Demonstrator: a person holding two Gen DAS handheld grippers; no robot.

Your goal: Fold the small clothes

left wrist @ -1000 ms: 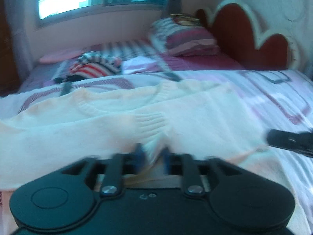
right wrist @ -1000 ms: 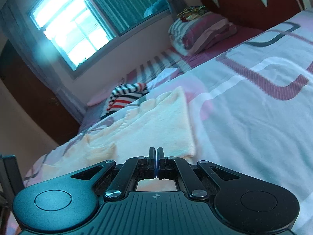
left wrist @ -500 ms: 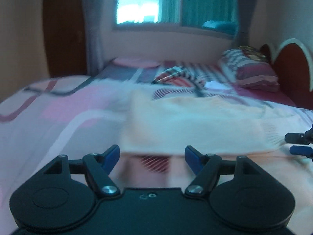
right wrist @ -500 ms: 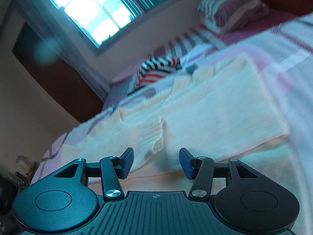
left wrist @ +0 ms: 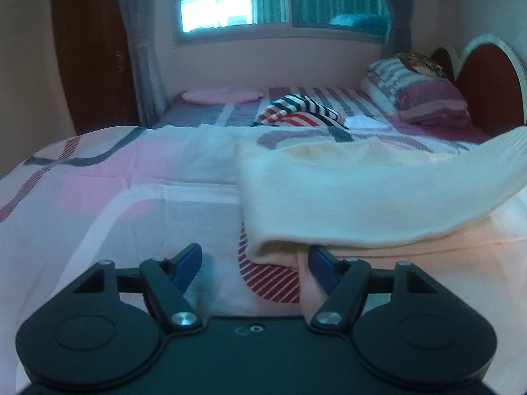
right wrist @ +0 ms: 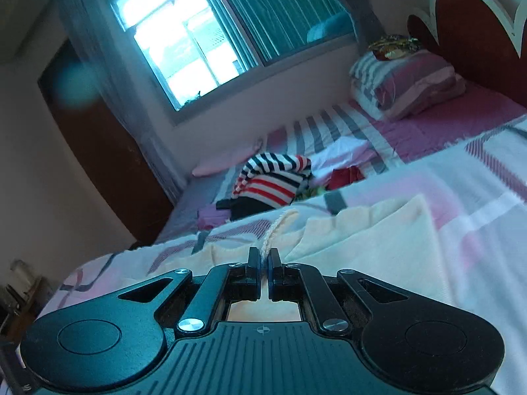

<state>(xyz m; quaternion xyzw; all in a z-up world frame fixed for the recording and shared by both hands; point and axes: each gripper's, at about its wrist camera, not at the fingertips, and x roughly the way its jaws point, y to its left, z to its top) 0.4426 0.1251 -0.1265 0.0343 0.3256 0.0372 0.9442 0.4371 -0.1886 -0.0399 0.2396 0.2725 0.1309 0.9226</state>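
No readable text or brand in either view — only a small crosshair mark on the right tool body.

Left tongs: spread wide, gripping nothing. The sweater (cream knit) lies on the bed, ahead and to the right of them; its near folded corner drapes just over the right blue fingertip, the left fingertip sits apart over bare quilt. From there the sweater runs back and right, its far right part lifted off the bed.

Right tongs: nearly closed, pinching a thin strip of the sweater — a cream knit edge sticks up between the fingers. The rest of the sweater spreads ahead and to the right of the tongs on the quilt.

Further back: striped clothes in a heap, pillow by the headboard, window behind.
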